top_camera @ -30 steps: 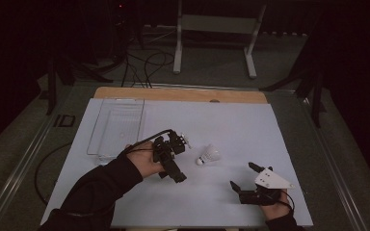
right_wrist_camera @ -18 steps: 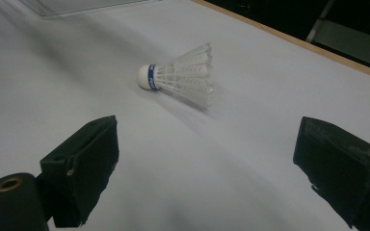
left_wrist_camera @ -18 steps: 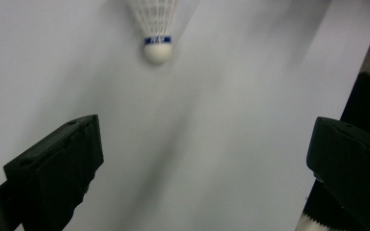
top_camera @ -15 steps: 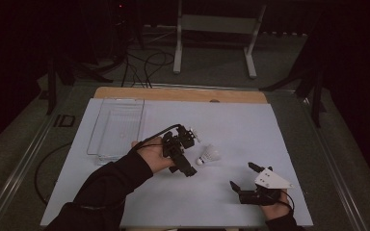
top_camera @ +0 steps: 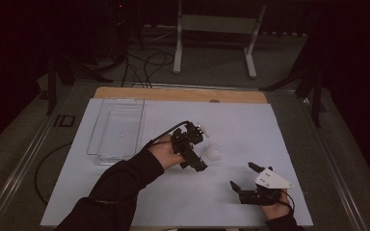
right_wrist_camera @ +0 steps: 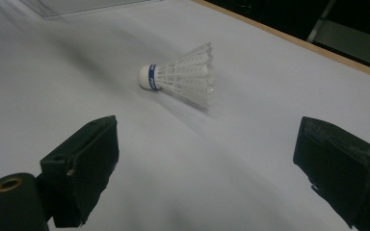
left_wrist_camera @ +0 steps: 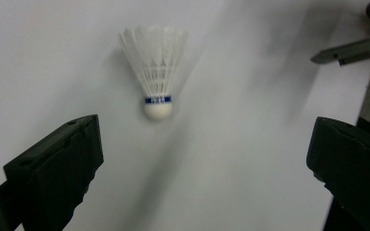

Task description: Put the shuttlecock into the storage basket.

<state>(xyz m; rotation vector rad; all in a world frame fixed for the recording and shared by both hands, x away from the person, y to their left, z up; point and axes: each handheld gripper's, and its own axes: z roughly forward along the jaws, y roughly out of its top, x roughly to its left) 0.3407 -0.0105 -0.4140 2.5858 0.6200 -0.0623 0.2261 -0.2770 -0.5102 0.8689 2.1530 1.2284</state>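
Observation:
A white feathered shuttlecock (top_camera: 211,155) with a blue band lies on its side on the white table (top_camera: 250,130). My left gripper (top_camera: 195,153) hovers just left of it and above it, tilted down. In the left gripper view the shuttlecock (left_wrist_camera: 155,67) lies ahead of the open left gripper (left_wrist_camera: 206,132), with nothing between the jaws. My right gripper (top_camera: 244,176) rests near the front edge, to the right of the shuttlecock and nearer than it. From there the shuttlecock (right_wrist_camera: 183,77) lies beyond the open right gripper (right_wrist_camera: 209,137), cork end to the left.
A clear plastic tray (top_camera: 118,127) stands at the table's back left, its near corner (right_wrist_camera: 77,5) at the top of the right gripper view. A wooden strip (top_camera: 180,94) runs along the far edge. A metal stand (top_camera: 214,29) and cables lie on the floor beyond.
My left gripper has moved right and a little farther away, up to the shuttlecock. The right gripper and the shuttlecock have stayed put.

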